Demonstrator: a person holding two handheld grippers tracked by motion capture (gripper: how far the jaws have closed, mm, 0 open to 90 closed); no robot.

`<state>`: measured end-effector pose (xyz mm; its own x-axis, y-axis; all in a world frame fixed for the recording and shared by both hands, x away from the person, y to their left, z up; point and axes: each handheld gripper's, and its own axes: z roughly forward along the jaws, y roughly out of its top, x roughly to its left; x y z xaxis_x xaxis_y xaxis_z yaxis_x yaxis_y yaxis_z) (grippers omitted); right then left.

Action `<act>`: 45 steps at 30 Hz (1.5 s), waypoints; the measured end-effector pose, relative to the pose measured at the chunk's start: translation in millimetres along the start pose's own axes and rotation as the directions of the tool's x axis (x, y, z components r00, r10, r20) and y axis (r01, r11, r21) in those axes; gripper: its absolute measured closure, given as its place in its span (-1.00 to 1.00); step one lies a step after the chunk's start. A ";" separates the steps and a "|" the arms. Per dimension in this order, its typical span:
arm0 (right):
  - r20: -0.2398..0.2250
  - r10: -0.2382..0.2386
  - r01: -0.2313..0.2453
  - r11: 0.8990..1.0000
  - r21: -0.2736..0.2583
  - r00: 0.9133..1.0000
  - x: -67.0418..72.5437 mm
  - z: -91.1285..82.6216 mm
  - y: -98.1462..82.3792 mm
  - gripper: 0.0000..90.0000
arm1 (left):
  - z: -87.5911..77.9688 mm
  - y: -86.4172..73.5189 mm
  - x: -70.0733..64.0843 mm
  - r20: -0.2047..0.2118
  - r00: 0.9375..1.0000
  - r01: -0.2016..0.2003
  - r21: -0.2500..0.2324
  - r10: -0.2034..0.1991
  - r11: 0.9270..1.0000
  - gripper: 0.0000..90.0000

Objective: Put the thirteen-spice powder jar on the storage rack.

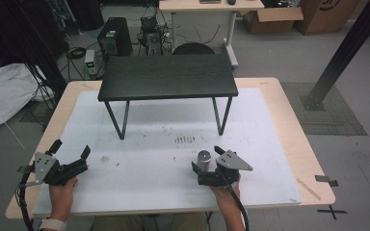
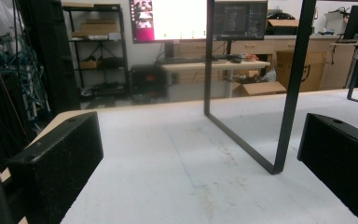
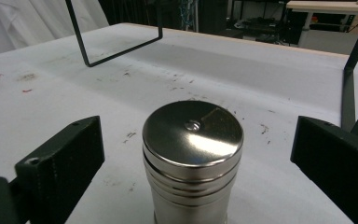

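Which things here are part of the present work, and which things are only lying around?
Part of the work:
- metal canister, upright between the open jaws, pads not touching
- right gripper

Only lying around:
- small black table
- left gripper, open, nothing between its jaws
- white mat
- cardboard boxes on the floor

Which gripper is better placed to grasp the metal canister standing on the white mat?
The right gripper. Its open jaws already stand on either side of the upright metal canister, with gaps on both sides. The left gripper rests open far off at the mat's other side, with nothing between its jaws.
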<state>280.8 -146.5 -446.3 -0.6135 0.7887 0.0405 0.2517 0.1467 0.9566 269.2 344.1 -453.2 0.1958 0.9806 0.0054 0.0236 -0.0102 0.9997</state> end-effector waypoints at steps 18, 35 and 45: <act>-0.090 0.045 -0.048 0.999 -0.026 0.995 -8.7 -2.4 -1.4 -0.43 | 0.0 -0.1 -0.1 0.000 1.000 0.002 -0.001 -0.002 1.000 -0.99; -0.101 0.025 -0.026 1.000 -0.007 0.995 -7.0 -0.8 -0.8 0.04 | -0.2 -0.1 -0.2 -0.001 1.000 0.002 0.000 -0.002 1.000 -0.99; -0.084 0.023 -0.024 1.000 -0.011 0.996 -6.1 -1.1 -0.9 0.09 | -0.1 -0.1 0.0 0.000 1.000 0.001 -0.001 -0.001 1.000 -0.99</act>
<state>283.5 -152.2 -447.1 -0.6686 0.7386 0.0864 0.2582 0.1216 0.9584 269.1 344.1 -453.3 0.1957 0.9807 0.0045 0.0225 -0.0091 0.9997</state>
